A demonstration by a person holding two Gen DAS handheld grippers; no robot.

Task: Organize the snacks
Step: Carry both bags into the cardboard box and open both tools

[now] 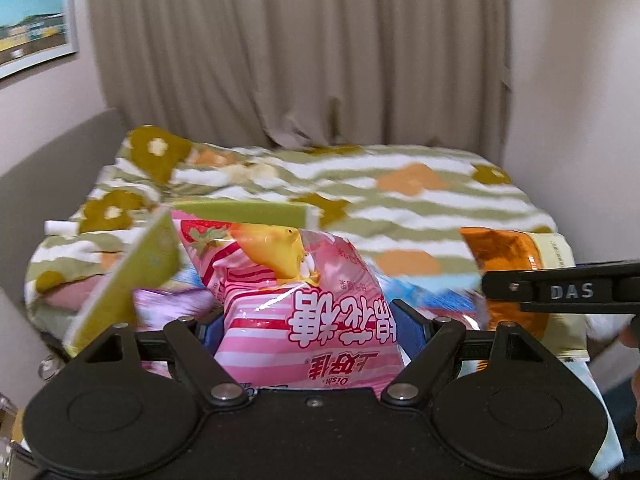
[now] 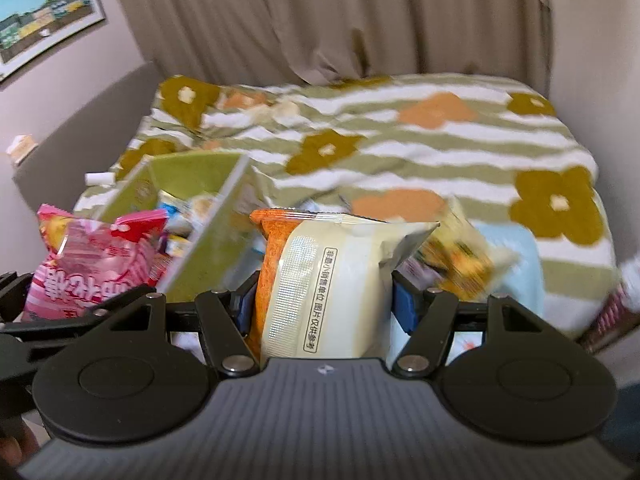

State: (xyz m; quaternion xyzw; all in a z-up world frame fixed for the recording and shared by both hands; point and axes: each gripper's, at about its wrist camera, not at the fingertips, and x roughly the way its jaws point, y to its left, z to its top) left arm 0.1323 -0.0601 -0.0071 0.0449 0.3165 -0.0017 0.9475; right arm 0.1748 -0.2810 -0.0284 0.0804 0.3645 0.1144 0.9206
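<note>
My left gripper [image 1: 310, 330] is shut on a pink striped snack bag [image 1: 308, 312], held upright above the bed. That pink bag also shows at the left of the right wrist view [image 2: 92, 264]. My right gripper [image 2: 324, 308] is shut on a cream and orange snack bag [image 2: 332, 280], which also shows at the right of the left wrist view [image 1: 516, 256]. A green box [image 2: 200, 208] with several snack packets inside stands open behind the pink bag; it also shows in the left wrist view [image 1: 132, 268]. A yellow packet [image 2: 460, 256] lies right of the cream bag.
A bed with a green-striped flower blanket [image 2: 440, 148] fills the middle. A light blue cloth [image 2: 516, 264] lies on it at the right. Beige curtains [image 1: 300, 48] hang behind, a grey headboard [image 2: 88, 132] and a framed picture [image 2: 44, 12] are at the left.
</note>
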